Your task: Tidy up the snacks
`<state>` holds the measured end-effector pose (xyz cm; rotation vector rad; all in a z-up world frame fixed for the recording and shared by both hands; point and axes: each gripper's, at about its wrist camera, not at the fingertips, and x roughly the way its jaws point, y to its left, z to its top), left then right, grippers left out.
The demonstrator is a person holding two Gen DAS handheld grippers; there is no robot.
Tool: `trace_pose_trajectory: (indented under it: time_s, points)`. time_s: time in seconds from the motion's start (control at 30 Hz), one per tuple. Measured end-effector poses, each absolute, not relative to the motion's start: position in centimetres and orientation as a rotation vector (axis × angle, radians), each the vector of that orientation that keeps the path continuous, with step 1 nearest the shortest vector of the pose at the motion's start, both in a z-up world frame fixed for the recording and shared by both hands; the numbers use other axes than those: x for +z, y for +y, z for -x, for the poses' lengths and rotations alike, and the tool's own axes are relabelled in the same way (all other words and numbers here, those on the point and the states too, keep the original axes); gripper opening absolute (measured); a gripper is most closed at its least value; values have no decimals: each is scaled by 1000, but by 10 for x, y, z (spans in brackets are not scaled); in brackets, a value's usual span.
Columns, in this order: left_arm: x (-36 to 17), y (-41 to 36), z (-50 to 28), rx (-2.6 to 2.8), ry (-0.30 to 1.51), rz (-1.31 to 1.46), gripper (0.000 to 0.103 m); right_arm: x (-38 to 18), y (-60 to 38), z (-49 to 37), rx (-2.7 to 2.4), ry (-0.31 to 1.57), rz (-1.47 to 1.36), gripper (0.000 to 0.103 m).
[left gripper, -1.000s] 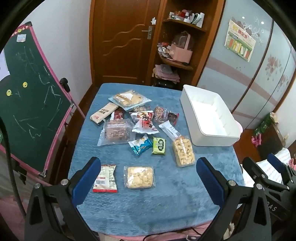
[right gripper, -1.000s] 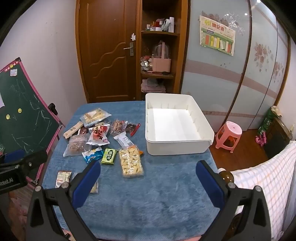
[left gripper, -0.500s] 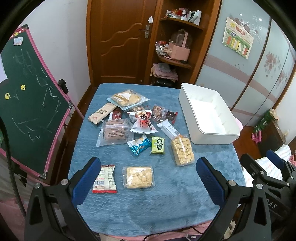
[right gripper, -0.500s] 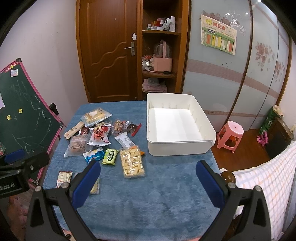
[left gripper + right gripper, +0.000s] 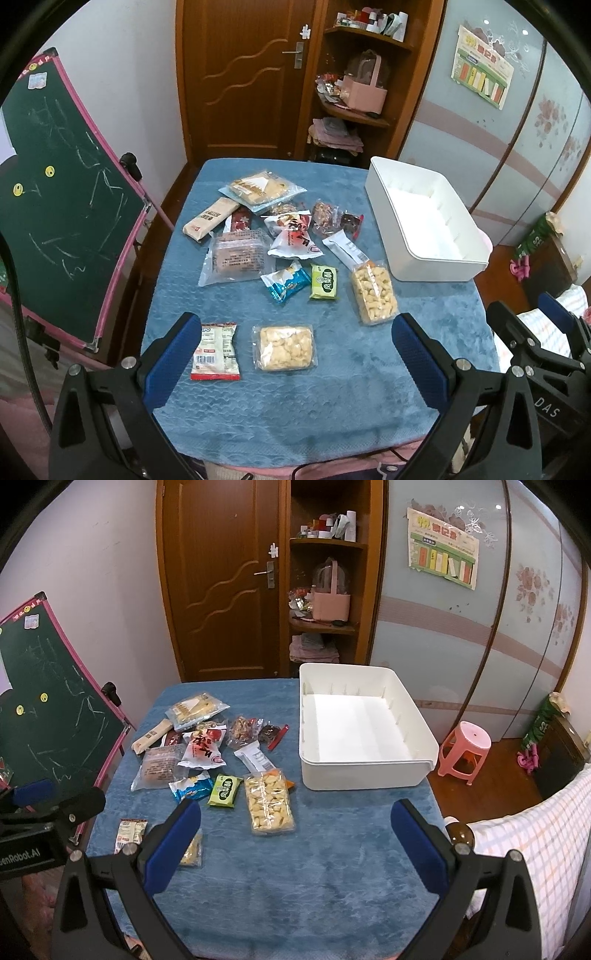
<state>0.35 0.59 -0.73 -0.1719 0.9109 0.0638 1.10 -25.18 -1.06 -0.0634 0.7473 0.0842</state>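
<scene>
Several snack packs lie on a blue-covered table (image 5: 332, 406). Nearest the left gripper (image 5: 295, 362) are a clear pack of pale biscuits (image 5: 284, 347) and a red-and-white packet (image 5: 216, 350). Farther off lie a long clear tray of crackers (image 5: 373, 291), a green packet (image 5: 324, 282) and a blue packet (image 5: 285, 283). An empty white bin (image 5: 362, 731) stands at the table's right. Both grippers are open, empty and held above the near table edge. The right gripper (image 5: 295, 842) hovers over bare cloth; the cracker tray (image 5: 269, 801) lies ahead of it to the left.
A green chalkboard (image 5: 55, 206) with a pink frame leans at the table's left. A pink stool (image 5: 465, 749) and a checked cloth (image 5: 535, 849) are to the right. A wooden door (image 5: 221, 583) and shelves stand behind the table.
Both grippers have edged forward and slightly upward toward the table; the snacks and bin sit a little lower in view. Nothing was picked up or moved.
</scene>
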Motion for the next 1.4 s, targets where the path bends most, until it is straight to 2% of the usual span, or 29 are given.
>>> trace_pose_trajectory:
  time_s: [0.9,1.4]
  points:
    - [-12,14,-9,83,928,171,102,-16,-249,-15,99,775,62,103]
    - [-13,62,-21,162,904,228,102,-13,-225,-27,227,769,109,103]
